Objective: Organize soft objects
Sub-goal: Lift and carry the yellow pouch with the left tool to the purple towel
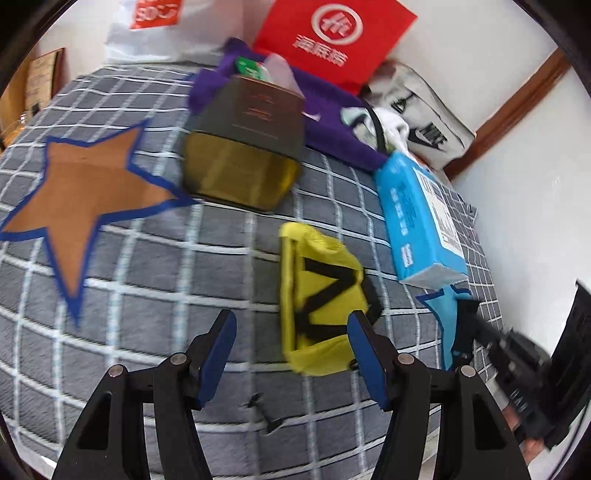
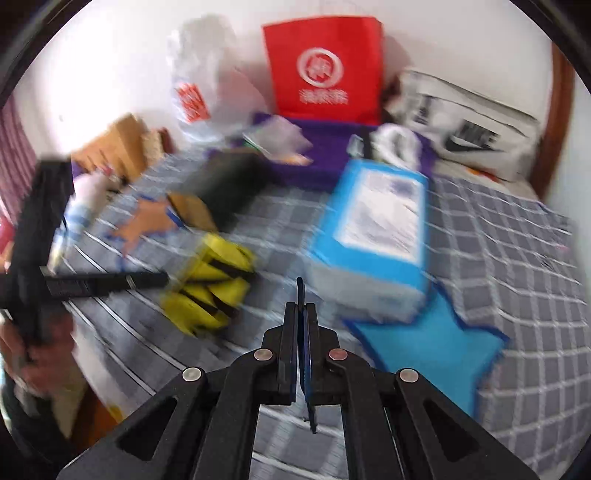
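Note:
A yellow soft pouch with black straps (image 1: pixel 321 291) lies on the grey checked bedspread (image 1: pixel 166 280). My left gripper (image 1: pixel 291 323) hovers open just in front of it. Its right finger overlaps the pouch's near right corner, and the left finger stands well apart from it over the bare bedspread. The right wrist view is blurred by motion. In it my right gripper (image 2: pixel 301 291) is shut with nothing between its pads, over the bedspread (image 2: pixel 517 280) between the yellow pouch (image 2: pixel 210 284) and a blue tissue pack (image 2: pixel 376 229). The left gripper (image 2: pixel 110 282) reaches in from the left there.
A dark box with a gold side (image 1: pixel 243 147) stands behind the pouch, and the blue tissue pack (image 1: pixel 421 221) lies to the right. At the back are purple cloth (image 1: pixel 332 122), a red bag (image 1: pixel 332 37), a white plastic bag (image 1: pixel 147 29) and a grey Nike bag (image 1: pixel 424 125).

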Motion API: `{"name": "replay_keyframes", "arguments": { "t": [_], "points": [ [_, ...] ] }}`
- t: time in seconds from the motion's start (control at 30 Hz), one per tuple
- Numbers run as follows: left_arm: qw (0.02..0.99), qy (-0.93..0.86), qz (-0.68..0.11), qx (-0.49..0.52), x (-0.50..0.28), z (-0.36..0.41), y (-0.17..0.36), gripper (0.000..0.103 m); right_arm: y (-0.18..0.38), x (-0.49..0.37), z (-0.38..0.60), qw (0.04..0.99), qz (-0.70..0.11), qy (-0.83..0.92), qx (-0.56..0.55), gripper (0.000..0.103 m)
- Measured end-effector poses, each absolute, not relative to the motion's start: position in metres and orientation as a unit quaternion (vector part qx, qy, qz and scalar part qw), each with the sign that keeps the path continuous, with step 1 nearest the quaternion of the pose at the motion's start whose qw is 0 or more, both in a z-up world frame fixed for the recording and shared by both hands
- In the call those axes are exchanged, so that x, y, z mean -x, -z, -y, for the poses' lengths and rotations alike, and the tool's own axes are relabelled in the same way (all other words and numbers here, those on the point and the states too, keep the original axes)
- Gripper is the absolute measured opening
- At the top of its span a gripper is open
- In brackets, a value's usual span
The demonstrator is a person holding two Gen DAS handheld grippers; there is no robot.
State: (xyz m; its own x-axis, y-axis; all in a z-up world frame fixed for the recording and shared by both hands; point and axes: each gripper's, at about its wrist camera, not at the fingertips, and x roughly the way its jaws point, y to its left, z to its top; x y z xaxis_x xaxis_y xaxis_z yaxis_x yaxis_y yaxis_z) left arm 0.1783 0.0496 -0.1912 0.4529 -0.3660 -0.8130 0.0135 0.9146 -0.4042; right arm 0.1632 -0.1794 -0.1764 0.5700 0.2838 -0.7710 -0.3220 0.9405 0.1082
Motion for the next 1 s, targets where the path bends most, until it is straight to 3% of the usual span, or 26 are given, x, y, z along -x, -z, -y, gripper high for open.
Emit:
{"name": "replay_keyframes", "arguments": {
  "t": [0.2, 0.53, 0.7, 1.0],
  "points": [
    [0.835, 0.121, -0.519, 0.138, -0.192, -0.016, 0.189, 0.074, 0.202, -0.158, 0.216, 0.879, -0.454, -0.142, 0.01, 0.003],
    [0.842, 0.078, -0.533, 0.026, -0.205, 0.026, 0.204, 0.082, 0.231, -0.165, 0.228, 0.866, -0.475, -0.154, -0.019, 0.006],
    [0.848, 0.056, -0.526, -0.031, -0.208, 0.043, 0.209, 0.082, 0.235, -0.165, 0.236, 0.866, -0.469, -0.167, -0.044, 0.004],
    [0.848, 0.06, -0.526, 0.016, -0.208, 0.025, 0.202, 0.063, 0.228, -0.156, 0.236, 0.869, -0.459, -0.178, -0.051, 0.003]
  ]
}}
